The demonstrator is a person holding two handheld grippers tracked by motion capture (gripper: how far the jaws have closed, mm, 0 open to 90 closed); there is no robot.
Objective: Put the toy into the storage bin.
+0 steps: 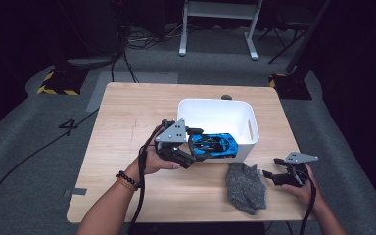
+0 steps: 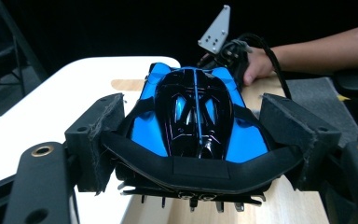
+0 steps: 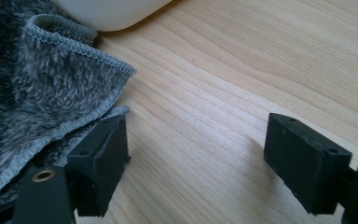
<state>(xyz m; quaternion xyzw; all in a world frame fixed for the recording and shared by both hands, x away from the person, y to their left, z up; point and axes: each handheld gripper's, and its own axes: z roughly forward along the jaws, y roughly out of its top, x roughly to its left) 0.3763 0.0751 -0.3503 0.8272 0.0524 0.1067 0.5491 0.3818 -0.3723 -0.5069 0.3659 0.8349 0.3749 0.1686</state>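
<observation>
Left hand-held gripper [image 1: 192, 145]: clenched on the toy car, one pad pressed against each flank at the car's rear end; in the left gripper view [image 2: 193, 140] the two black pads sit against the blue sides just ahead of the rear wing.
Toy car [image 1: 214, 145]: blue body with a glossy black cabin, held level in the air over the near rim of the white bin, nose pointing to the right in the high view; in the left gripper view [image 2: 193, 116] it points away from the camera.
White bin [image 1: 245, 115]: rectangular, open at the top, standing on the bench at its middle right, with a slot handle in its right wall.
Right hand-held gripper [image 1: 270, 176]: released, jaws spread wide with bare wood between them; it rests low on the bench at the right, pointing left toward the cloth. In the right gripper view [image 3: 196, 158] one pad lies on the cloth's hem.
Grey cloth [image 1: 245, 187]: fluffy, crumpled, lying on the bench just in front of the bin's near right corner; its stitched edge shows in the right gripper view [image 3: 37, 88].
Bench [image 1: 127, 122]: light wood.
</observation>
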